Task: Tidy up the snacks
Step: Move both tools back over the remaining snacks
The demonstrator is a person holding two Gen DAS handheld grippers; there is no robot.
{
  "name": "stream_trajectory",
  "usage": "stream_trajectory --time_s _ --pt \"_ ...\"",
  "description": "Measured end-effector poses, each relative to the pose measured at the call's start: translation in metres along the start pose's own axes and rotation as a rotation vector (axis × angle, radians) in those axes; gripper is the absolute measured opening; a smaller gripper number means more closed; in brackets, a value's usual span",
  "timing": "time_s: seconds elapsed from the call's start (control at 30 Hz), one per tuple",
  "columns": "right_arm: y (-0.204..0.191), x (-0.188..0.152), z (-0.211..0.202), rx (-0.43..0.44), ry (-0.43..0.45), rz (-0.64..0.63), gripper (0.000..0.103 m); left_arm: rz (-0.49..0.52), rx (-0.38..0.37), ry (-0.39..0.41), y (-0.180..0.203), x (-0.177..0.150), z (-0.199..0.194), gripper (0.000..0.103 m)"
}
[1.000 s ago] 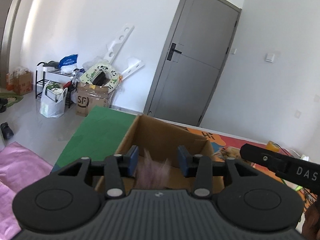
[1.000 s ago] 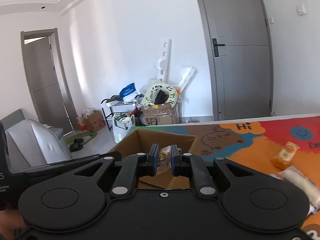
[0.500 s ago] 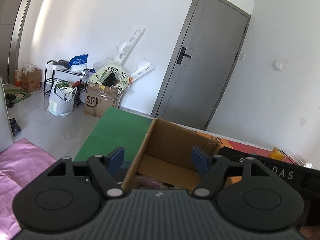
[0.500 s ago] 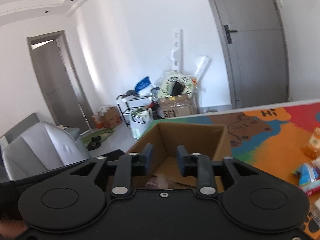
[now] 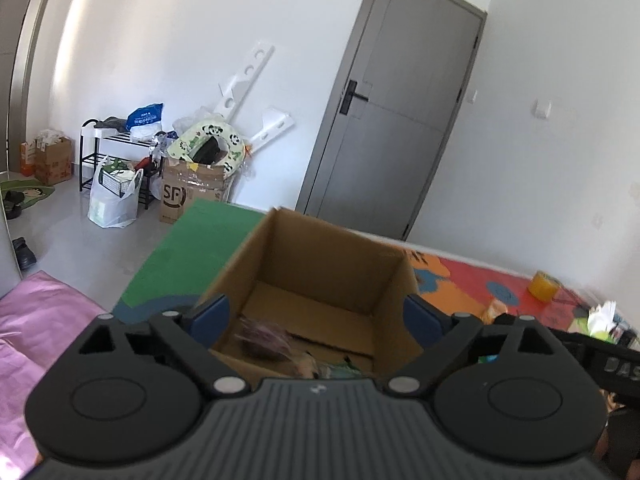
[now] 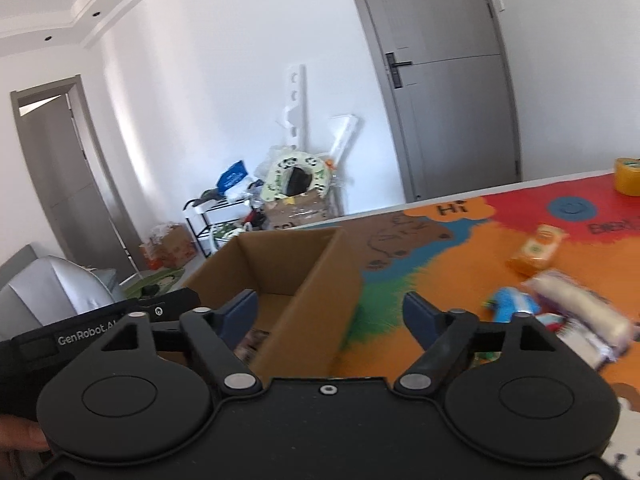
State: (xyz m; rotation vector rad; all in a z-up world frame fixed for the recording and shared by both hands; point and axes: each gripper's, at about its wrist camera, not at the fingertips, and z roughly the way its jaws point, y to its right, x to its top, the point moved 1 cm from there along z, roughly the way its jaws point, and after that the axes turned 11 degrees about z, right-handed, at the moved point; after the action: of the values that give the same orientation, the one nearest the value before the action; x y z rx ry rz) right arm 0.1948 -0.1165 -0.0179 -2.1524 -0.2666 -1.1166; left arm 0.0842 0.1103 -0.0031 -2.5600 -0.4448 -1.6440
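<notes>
An open cardboard box (image 5: pixel 320 264) stands on the colourful mat, and a blurred pinkish packet (image 5: pixel 264 336) lies inside it with other wrappers. My left gripper (image 5: pixel 316 316) hovers over the box's near edge. Its jaws are opening wide and no pad touches anything. My right gripper (image 6: pixel 330 314) is at the box's (image 6: pixel 288 264) right wall. Its jaws are opening too and hold nothing. On the mat to the right lie an orange packet (image 6: pixel 536 250), a blue packet (image 6: pixel 512 304) and a white and purple roll (image 6: pixel 580 308).
A yellow tape roll (image 6: pixel 628 176) sits at the mat's far right. The other gripper's body (image 6: pixel 100 324) is close on the left of the right wrist view. Beyond the table stand a grey door (image 5: pixel 400 128), a shoe rack and boxes (image 5: pixel 188 184).
Both grippers went from shut on a snack over the box to wide apart; the pink packet and the other snack dropped in. The right view swung right towards the mat's snacks.
</notes>
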Motion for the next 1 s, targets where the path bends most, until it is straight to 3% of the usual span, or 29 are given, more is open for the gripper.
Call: stream_trajectory --time_s 0.07,0.27,0.7,1.0 --pt "0.010 0.000 -0.011 -0.010 0.019 0.018 0.094 0.021 -0.009 0.007 0.009 -0.002 -0.004 0.094" --pt "0.034 0.000 -0.036 -0.042 0.063 0.052 0.103 0.062 -0.013 0.004 0.038 -0.003 -0.011 0.099" --pt "0.096 -0.009 -0.080 -0.141 0.092 0.133 0.103 0.124 -0.103 0.006 0.084 -0.013 -0.019 0.101" --pt "0.119 -0.017 -0.088 -0.173 0.078 0.146 0.103 0.153 -0.161 -0.014 0.104 -0.023 -0.017 0.101"
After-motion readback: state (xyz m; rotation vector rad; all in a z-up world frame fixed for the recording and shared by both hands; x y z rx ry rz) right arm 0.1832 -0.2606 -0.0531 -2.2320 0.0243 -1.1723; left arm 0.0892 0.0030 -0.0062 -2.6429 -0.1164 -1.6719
